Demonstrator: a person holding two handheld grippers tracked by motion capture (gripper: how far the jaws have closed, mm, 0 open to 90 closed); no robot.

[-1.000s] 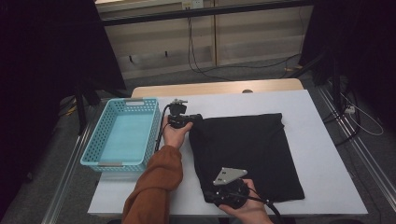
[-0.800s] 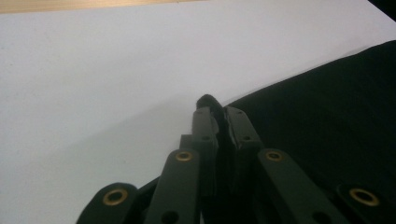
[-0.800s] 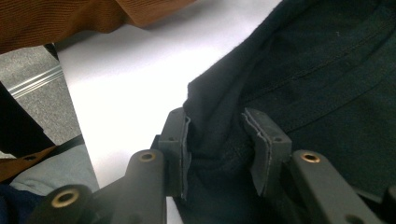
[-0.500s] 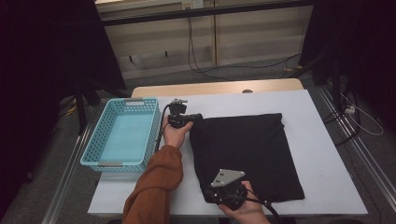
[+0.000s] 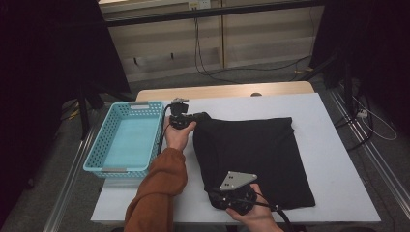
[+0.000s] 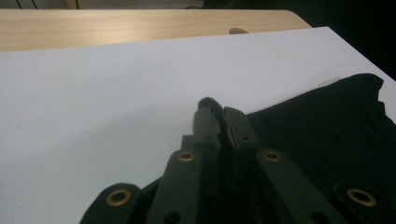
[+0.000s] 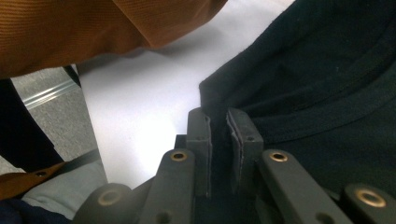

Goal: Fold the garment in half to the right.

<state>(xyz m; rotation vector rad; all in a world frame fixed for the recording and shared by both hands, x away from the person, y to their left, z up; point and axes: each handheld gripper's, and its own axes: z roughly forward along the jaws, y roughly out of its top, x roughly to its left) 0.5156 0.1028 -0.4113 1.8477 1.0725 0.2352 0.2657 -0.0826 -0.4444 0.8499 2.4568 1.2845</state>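
Between both pairs of tongs, black folded cloth (image 5: 251, 157), far-left corner clamped by left tongs (image 6: 219, 122), near-left corner by right tongs (image 7: 219, 128)

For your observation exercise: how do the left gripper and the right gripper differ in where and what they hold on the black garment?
The left gripper pinches the black garment at its far left corner; the right gripper grips the near left corner. The right gripper carries a grey plate; on the left gripper I see none. Both have their jaws shut on the cloth.
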